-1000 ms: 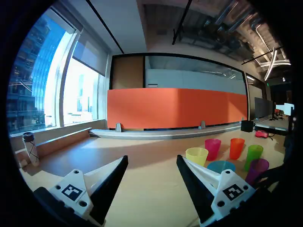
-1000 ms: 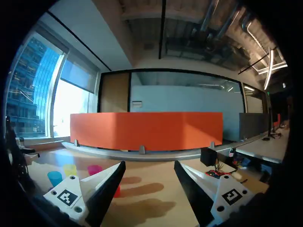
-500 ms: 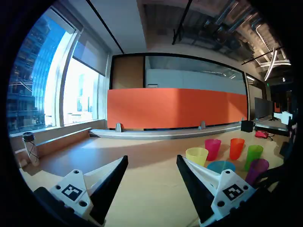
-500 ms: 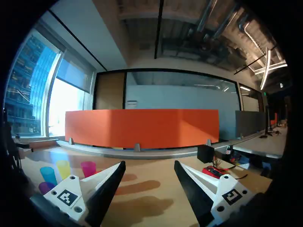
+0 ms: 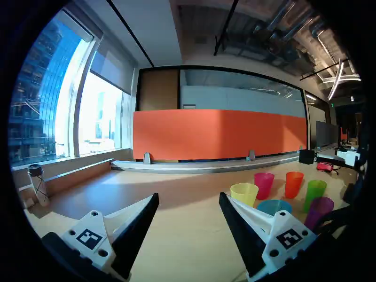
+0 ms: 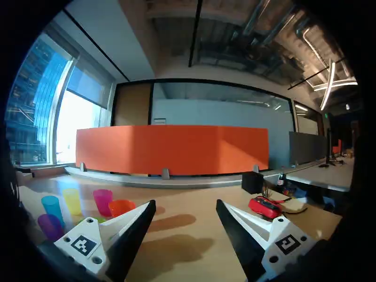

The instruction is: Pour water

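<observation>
Left gripper [image 5: 188, 195] over wooden table [image 5: 188, 244], fingers apart, empty. Six coloured plastic cups [image 5: 293, 183] clustered right of the gripper.

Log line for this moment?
left gripper: open, empty | right gripper: open, empty | coloured cups: standing, untouched | pour: not started

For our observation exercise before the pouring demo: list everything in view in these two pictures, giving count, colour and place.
plastic cups: six; yellow, pink, orange, green, blue, purple; clustered on the table
table: one, light wood, foreground
partition panel: one, orange, along the table's far edge
bottle: one, dark-capped, window ledge
box: one, black, far side of the table
device: one, red, beside the box
left gripper: one, white, black jaws open
right gripper: one, white, black jaws open
</observation>
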